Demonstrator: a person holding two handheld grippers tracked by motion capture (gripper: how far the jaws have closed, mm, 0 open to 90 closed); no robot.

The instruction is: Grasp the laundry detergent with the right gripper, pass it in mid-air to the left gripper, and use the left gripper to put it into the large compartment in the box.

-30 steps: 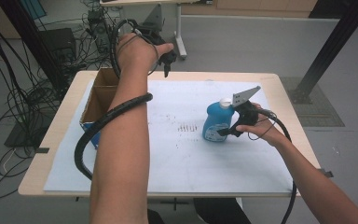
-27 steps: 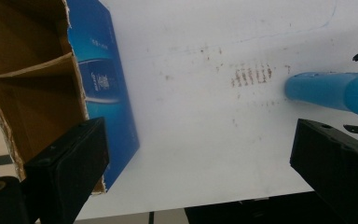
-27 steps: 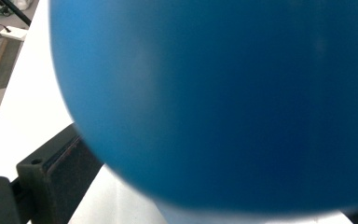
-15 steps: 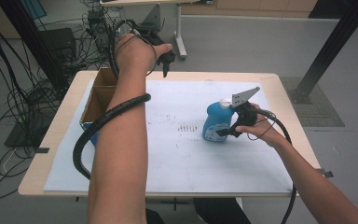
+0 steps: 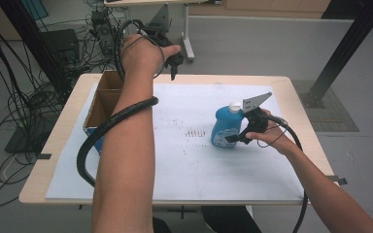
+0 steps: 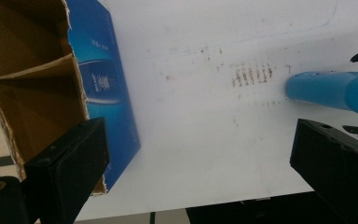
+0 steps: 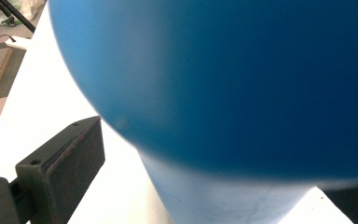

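Observation:
A blue bottle (image 5: 222, 128) with a white cap stands upright on the white sheet, right of centre. My right gripper (image 5: 231, 134) is at its right side, open, with the bottle's body (image 7: 223, 93) between the jaws. A strip of white sheet shows between the left finger (image 7: 60, 163) and the bottle. My left gripper (image 5: 173, 64) is held in the air over the table's far edge, open and holding nothing. From the left gripper view (image 6: 198, 128) I look down past wide-apart jaws at the sheet, with the bottle (image 6: 331, 91) at the right.
An open cardboard box (image 5: 102, 104) with blue outer sides and an inner divider (image 6: 32, 74) stands at the table's left. A white sheet (image 5: 199, 170) with small brown marks covers the wooden table (image 5: 301, 111). Cables and equipment lie on the floor at the far left.

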